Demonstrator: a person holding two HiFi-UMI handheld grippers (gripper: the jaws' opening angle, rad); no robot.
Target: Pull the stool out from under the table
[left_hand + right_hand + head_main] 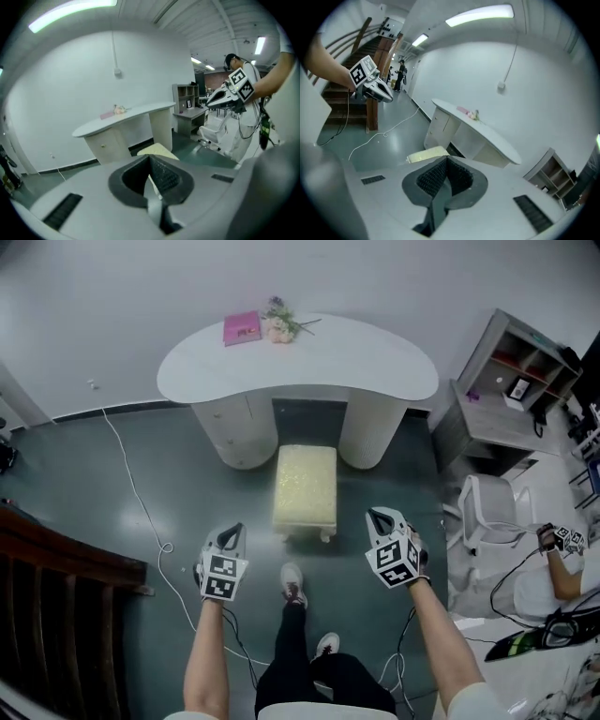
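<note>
A pale yellow cushioned stool [306,489] with white legs stands on the floor, its far end between the two pedestals of the white curved table [297,360]. My left gripper [231,536] hovers to the stool's near left, shut with nothing between its jaws. To the stool's near right my right gripper [379,519] is likewise shut and empty. Both are held apart from the stool. In the left gripper view the stool [157,150] shows just past the shut jaws [151,165]; in the right gripper view the stool [424,154] lies beyond the shut jaws [446,169].
A pink book [242,328] and flowers [281,324] lie on the table. A white cable [141,502] runs over the floor at left. A wooden stair rail [56,559] is at the left, a grey shelf desk [511,381] and a white chair [487,512] at the right. My feet [294,585] stand before the stool.
</note>
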